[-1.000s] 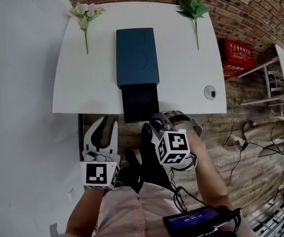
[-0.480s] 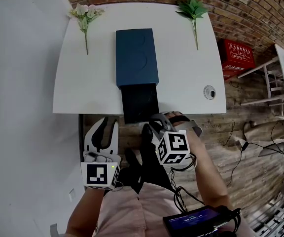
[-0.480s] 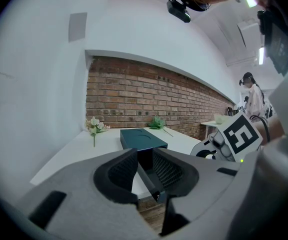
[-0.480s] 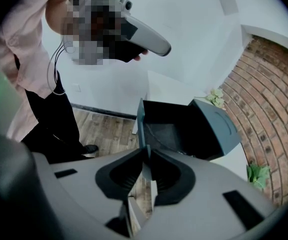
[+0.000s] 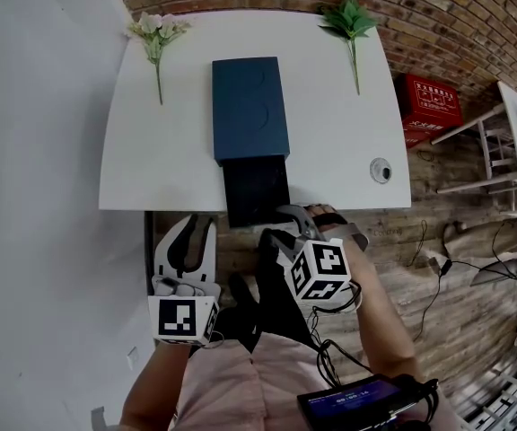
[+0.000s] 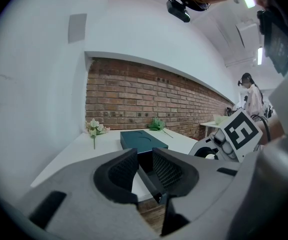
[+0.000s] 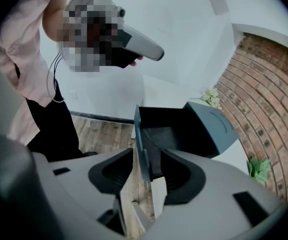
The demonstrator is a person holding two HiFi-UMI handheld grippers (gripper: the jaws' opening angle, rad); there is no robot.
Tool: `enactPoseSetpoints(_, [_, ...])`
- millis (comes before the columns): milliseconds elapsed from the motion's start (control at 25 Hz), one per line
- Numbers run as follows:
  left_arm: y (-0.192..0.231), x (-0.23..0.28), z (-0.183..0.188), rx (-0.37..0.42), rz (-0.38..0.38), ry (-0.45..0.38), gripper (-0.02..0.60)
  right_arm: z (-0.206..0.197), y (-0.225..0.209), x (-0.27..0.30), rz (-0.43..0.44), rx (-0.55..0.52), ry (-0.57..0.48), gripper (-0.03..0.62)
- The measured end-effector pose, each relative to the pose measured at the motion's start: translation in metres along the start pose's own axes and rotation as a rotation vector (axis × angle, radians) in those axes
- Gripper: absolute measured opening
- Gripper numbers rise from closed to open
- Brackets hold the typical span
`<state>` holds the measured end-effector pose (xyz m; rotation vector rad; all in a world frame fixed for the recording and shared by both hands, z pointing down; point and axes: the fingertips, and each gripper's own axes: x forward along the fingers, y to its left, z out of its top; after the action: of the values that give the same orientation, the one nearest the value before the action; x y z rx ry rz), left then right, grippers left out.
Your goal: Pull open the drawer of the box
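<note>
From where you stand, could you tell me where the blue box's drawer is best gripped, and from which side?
Grip the front wall of the drawer from the near side, one jaw inside, one outside. It is a thin upright panel overhanging the table edge, clear of the box. The right gripper straddles it; its jaws have just been opening, with the wall between them, unpressed.

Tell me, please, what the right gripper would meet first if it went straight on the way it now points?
Most likely the front wall of the drawer. It stands between the jaws of the right gripper, which have just been opening and seem not to press on it. Depth is hard to judge.
</note>
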<state>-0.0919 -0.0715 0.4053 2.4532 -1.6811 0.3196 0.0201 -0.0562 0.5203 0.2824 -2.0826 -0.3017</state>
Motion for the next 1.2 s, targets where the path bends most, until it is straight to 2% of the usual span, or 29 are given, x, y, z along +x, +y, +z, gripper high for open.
enactPoseSetpoints(160, [0.002,-0.002,0.010,0.006,0.002,-0.016,0.103,0.021,-0.016,-0.030,-0.036,0.088,-0.109,0.183])
enactPoseSetpoints(280, [0.007,-0.005,0.026,0.009,0.004,-0.051,0.103,0.038,-0.043,-0.067,-0.109,0.242,-0.249,0.171])
enactPoseSetpoints(440, [0.013,-0.013,0.069,0.008,0.007,-0.148,0.098,0.075,-0.079,-0.125,-0.213,0.532,-0.548,0.095])
enactPoseSetpoints(520, [0.013,-0.020,0.094,0.015,0.005,-0.202,0.097,0.091,-0.084,-0.146,-0.239,0.612,-0.659,0.023])
enactPoseSetpoints(640, [0.010,-0.031,0.136,0.035,0.013,-0.283,0.080,0.119,-0.085,-0.170,-0.304,0.676,-0.767,0.006])
enactPoseSetpoints(800, [0.013,-0.050,0.179,0.070,0.063,-0.369,0.009,0.147,-0.087,-0.196,-0.473,0.693,-0.850,0.005])
enactPoseSetpoints(880, [0.013,-0.059,0.191,0.079,0.076,-0.394,0.008,0.155,-0.088,-0.207,-0.534,0.710,-0.878,0.005])
enactPoseSetpoints(1200, [-0.008,-0.076,0.207,0.114,0.071,-0.421,0.008,0.158,-0.087,-0.232,-0.651,0.753,-0.858,0.005])
